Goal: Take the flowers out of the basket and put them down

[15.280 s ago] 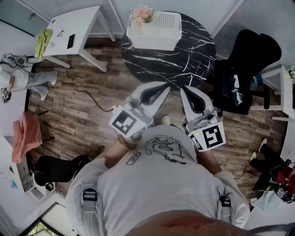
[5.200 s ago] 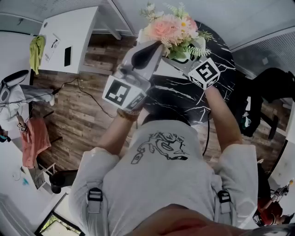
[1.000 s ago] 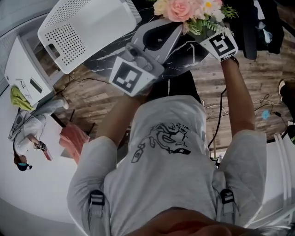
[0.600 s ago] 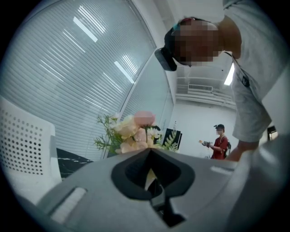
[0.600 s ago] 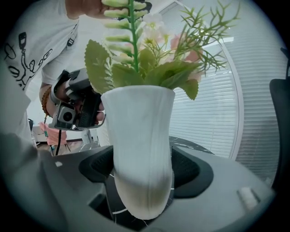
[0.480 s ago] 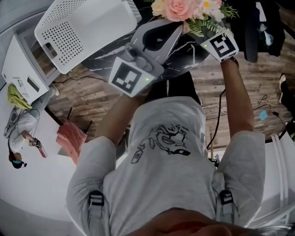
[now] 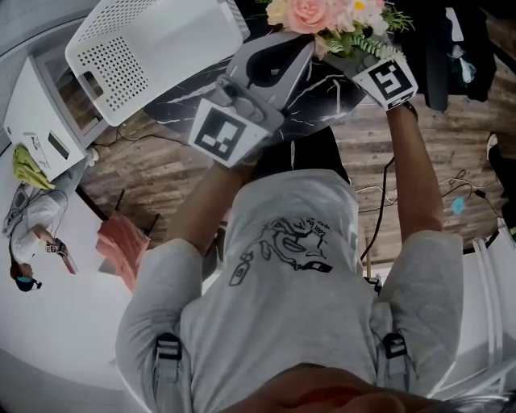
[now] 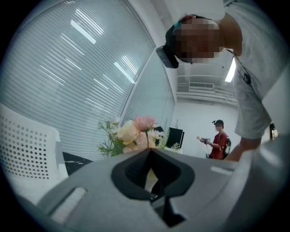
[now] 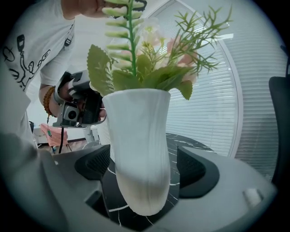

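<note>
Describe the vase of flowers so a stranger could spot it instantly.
Find the round black marble table with the white perforated basket on it. Near the basket, between the right gripper's jaws, is a ribbed white vase, the only thing there holding a bouquet of pink flowers.

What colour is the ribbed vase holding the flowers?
Plain white; the ribbed vase shows best in the right gripper view.

In the head view the flowers (image 7: 322, 16) are cut off by the top edge and the vase (image 9: 140, 154) is hidden beneath them. Whether a stem is pinched by the left gripper (image 8: 151, 152) at its closed tips cannot be told. What is carried by the distant person in red (image 8: 219, 138) cannot be made out.
</note>
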A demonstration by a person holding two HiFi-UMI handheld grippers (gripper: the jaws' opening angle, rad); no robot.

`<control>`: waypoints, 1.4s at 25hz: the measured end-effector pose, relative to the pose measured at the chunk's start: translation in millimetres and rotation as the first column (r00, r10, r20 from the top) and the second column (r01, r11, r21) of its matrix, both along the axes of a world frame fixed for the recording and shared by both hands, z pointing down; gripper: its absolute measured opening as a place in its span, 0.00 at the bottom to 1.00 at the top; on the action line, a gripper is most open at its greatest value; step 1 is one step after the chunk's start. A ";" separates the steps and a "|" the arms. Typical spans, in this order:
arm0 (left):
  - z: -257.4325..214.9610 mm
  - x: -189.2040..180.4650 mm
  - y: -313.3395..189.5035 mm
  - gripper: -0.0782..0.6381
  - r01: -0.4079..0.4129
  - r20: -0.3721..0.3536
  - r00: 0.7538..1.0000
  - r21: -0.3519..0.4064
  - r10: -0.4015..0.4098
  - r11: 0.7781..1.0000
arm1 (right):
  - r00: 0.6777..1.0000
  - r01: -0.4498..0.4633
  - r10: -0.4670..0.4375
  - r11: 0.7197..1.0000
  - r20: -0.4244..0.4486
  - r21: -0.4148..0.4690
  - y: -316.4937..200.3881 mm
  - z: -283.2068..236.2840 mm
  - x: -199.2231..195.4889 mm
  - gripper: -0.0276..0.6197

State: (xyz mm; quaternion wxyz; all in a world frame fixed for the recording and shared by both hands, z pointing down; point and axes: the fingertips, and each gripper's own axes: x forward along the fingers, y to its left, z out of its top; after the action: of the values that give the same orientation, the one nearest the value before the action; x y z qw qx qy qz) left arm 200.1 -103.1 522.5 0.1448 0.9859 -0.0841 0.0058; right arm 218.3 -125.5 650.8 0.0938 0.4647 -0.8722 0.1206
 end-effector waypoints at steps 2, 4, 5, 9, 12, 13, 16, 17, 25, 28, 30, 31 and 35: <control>-0.5 -2.6 -1.5 0.11 0.007 0.005 1.000 0.003 -0.007 1.000 | 1.000 -0.011 0.011 1.000 -0.018 0.002 4.4 -0.9 5.4 0.77; -1.5 -5.1 -0.3 0.11 0.010 0.010 1.000 0.007 -0.010 1.000 | 0.999 -0.032 0.032 0.999 -0.032 0.004 12.5 -4.1 13.4 0.77; -2.4 -6.2 1.1 0.11 0.010 0.013 1.000 0.010 -0.010 1.000 | 0.999 -0.046 0.046 0.999 -0.029 0.002 17.5 -7.4 17.6 0.77; -14.3 -11.5 6.3 0.12 0.014 0.019 1.000 0.030 -0.014 0.999 | 0.995 -0.080 0.079 0.997 -0.061 -0.020 38.8 -25.4 31.6 0.72; -28.2 -17.3 9.9 0.11 0.028 0.023 0.999 0.038 -0.029 0.999 | 0.991 -0.110 0.107 0.993 -0.081 -0.042 56.5 -43.9 38.4 0.63; -32.6 -19.7 10.8 0.11 0.033 0.027 0.999 0.042 -0.035 0.999 | 0.990 -0.122 0.118 0.992 -0.082 -0.041 61.2 -51.4 39.7 0.59; -46.3 -26.8 15.6 0.12 0.046 0.034 0.998 0.053 -0.048 0.998 | 0.986 -0.153 0.150 0.988 -0.077 -0.034 74.7 -75.6 40.5 0.47; -51.3 -29.5 18.7 0.11 0.049 0.037 0.998 0.055 -0.051 0.997 | 0.985 -0.156 0.152 0.987 -0.081 -0.040 80.6 -82.9 38.6 0.44; -89.8 -47.9 45.4 0.11 0.050 0.044 0.998 0.085 -0.054 0.995 | 0.985 -0.165 0.163 0.986 -0.062 -0.032 105.5 -158.7 4.9 0.23; -103.8 -51.2 49.9 0.11 0.057 0.037 0.998 0.084 -0.060 0.995 | 0.985 -0.164 0.163 0.986 -0.052 -0.008 105.5 -187.6 -8.9 0.18; -113.1 -53.8 51.3 0.11 0.065 0.029 0.997 0.081 -0.068 0.995 | 0.986 -0.158 0.158 0.987 -0.051 0.008 104.4 -205.2 -18.5 0.14; -117.7 -55.8 52.2 0.11 0.068 0.029 0.997 0.083 -0.070 0.994 | 0.987 -0.157 0.157 0.988 -0.044 0.014 103.9 -213.9 -23.4 0.13; -140.2 -64.4 54.6 0.11 0.070 0.015 0.997 0.089 -0.072 0.994 | 0.989 -0.146 0.147 0.989 -0.006 0.038 102.0 -245.4 -45.3 0.11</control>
State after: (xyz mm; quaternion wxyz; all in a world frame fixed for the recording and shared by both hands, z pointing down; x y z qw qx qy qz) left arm 135.7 -48.4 382.3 0.1002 0.9876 -0.1205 0.0059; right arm 173.0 -23.4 405.4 0.0798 0.5297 -0.8374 0.1089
